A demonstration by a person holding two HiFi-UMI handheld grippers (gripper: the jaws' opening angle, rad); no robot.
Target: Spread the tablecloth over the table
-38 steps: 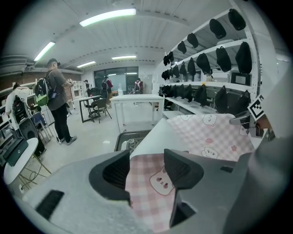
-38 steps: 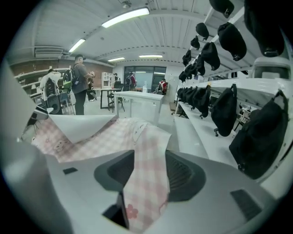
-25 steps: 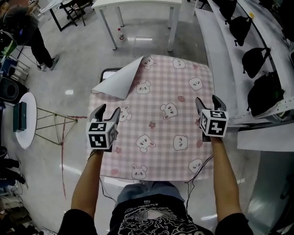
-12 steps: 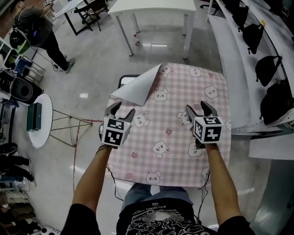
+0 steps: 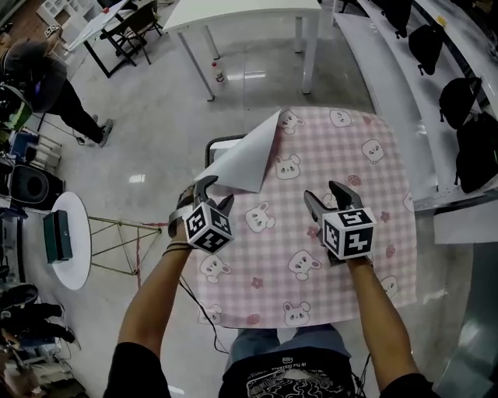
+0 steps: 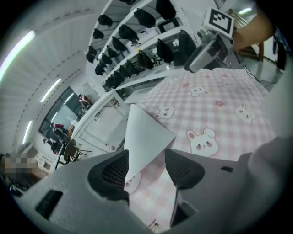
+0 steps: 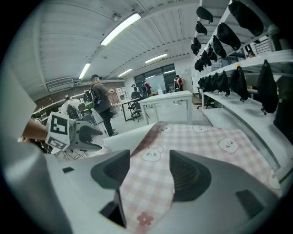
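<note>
Above the flat tablecloth (image 5: 373, 186) the way lay open from the near edge to the far one. At its far left, a turned-back corner (image 5: 243, 163) stood up off the surface and blocked a low pass there. Shelves (image 5: 373, 62) loaded with black bags (image 5: 426, 43) hemmed the right side closely. Left of the cloth the floor (image 5: 156, 124) was open, with a wire stand (image 5: 117, 237) and a round side table (image 5: 78, 264) further left. A white desk (image 5: 233, 9) stood well beyond the far edge.

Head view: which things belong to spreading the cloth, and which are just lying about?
In the job: tablecloth, its turned-back corner, table, left claw with that corner between its open jaws, right claw, jaws just closing slightly, empty.
Lying about: bags, bottle, white desk, round stand, speaker.
</note>
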